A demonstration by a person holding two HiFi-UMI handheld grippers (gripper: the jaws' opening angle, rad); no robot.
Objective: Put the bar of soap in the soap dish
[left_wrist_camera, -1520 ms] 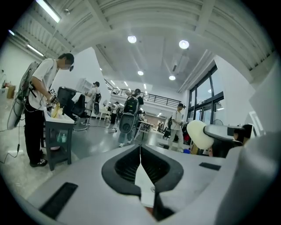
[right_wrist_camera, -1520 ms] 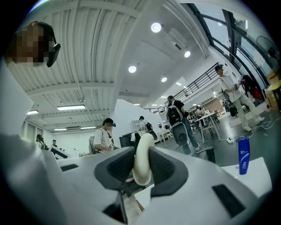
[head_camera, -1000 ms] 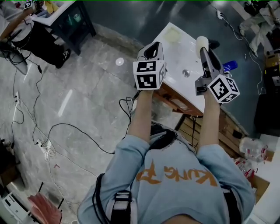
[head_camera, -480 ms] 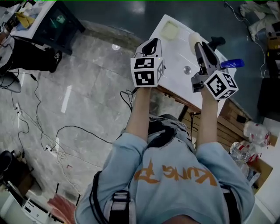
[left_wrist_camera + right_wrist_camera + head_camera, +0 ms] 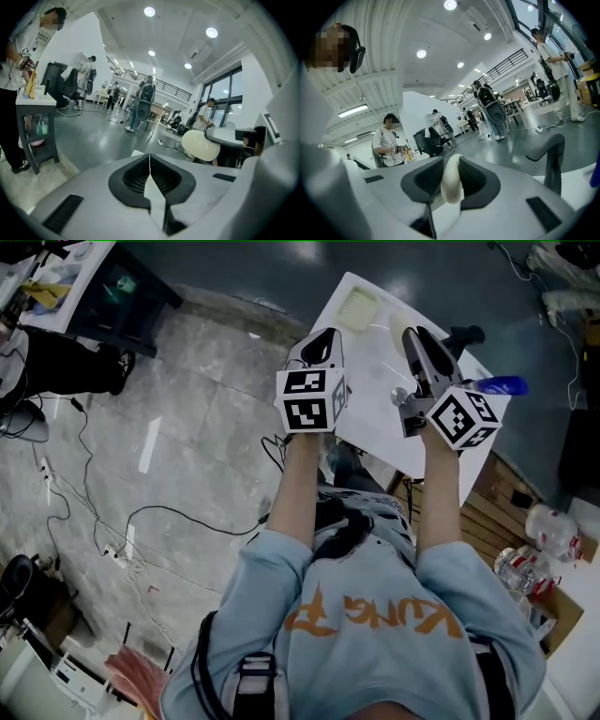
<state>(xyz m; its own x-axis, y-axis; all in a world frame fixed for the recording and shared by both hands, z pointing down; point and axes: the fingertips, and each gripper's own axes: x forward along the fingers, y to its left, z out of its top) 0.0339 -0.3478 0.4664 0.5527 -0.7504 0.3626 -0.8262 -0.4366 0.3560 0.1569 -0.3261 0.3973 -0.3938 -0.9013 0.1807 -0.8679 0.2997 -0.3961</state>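
Bar of soap (image 5: 451, 186): pale, rounded, upright, clamped between the two dark pads of the right gripper (image 5: 451, 174), whose jaws stand partly apart on it; its top shows above the pads.
Left gripper (image 5: 150, 161): jaws together, nothing between them; held beside the right one, over the near left edge of the white table (image 5: 373, 423).
Soap dish (image 5: 357, 307): pale square at the table's far left corner, empty, apart from the soap.
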